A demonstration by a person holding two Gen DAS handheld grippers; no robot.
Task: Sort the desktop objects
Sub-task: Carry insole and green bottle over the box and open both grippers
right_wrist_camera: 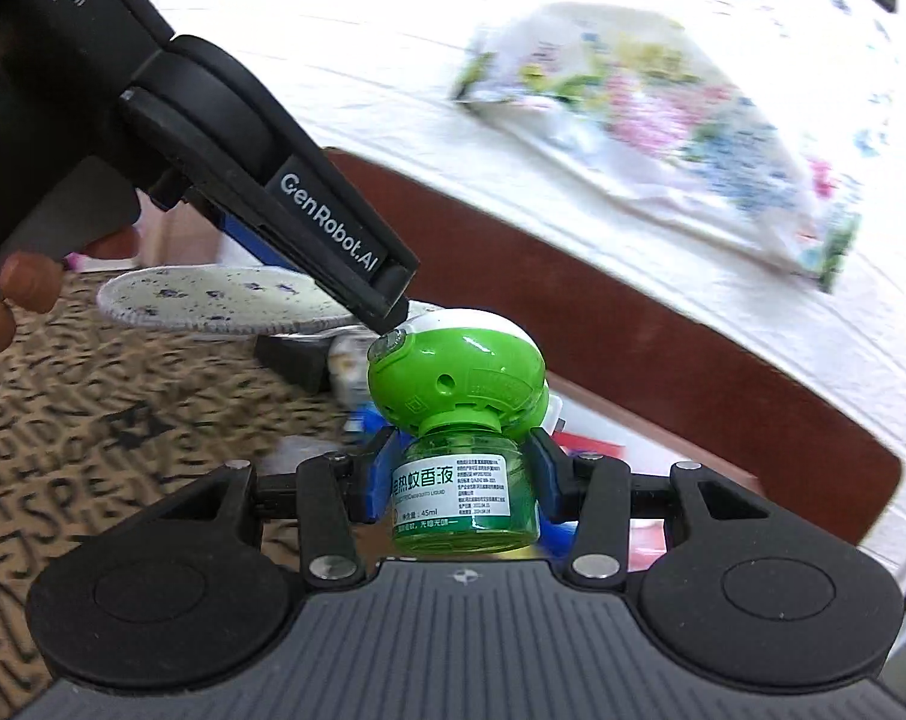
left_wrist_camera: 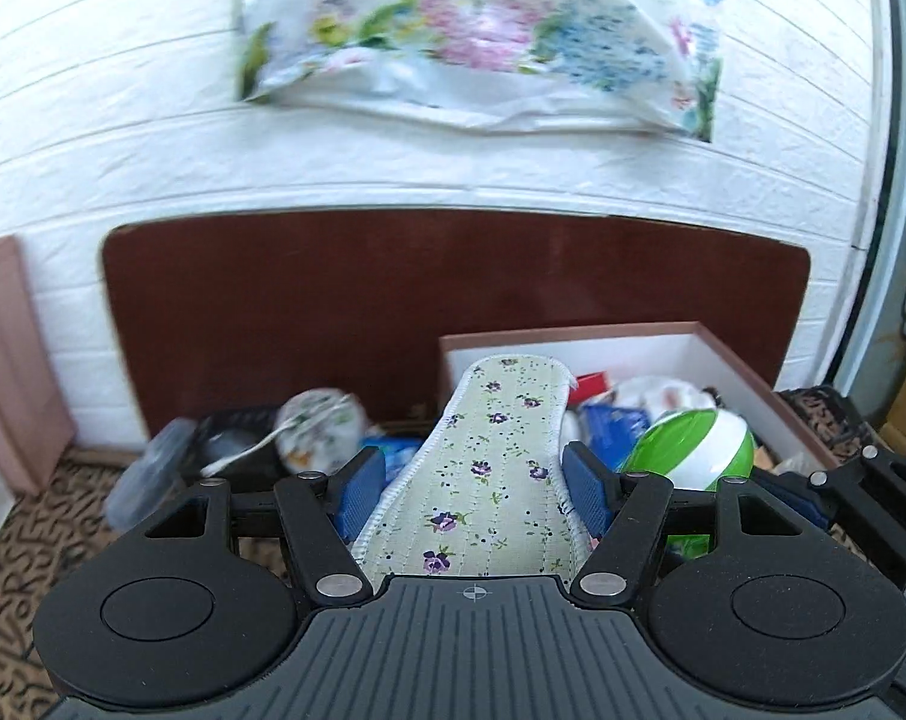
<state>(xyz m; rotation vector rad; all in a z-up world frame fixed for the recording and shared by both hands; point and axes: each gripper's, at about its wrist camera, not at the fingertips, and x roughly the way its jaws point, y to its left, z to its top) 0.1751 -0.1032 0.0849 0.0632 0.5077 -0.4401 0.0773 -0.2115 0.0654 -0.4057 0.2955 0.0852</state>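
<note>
Crowding is my main worry: both loads hang close together above a cluttered box [left_wrist_camera: 747,372], and in the right wrist view the left gripper's black body nearly touches the green dome of the mosquito-liquid heater [right_wrist_camera: 453,372]. A careless swing could, I judge, knock that heater loose.

Biggest of what I carry is the insole [left_wrist_camera: 495,474], flat and long, pale green cloth with small purple flowers and a white stitched edge. My left gripper [left_wrist_camera: 471,489] clamps it across its width, blue pads on both edges. It is soft and floppy, and its free toe end juts out over the box, so I think it could sag, snag on the box rim or slide through the pads.

Smaller is the heater, glossy hard plastic: a rounded green and white head on a squat translucent green bottle with a paper label. My right gripper [right_wrist_camera: 462,480] holds the bottle, jaws at middling width. Its smooth, curved wall and heavy top could, I reckon, let it twist in the grip.
</note>
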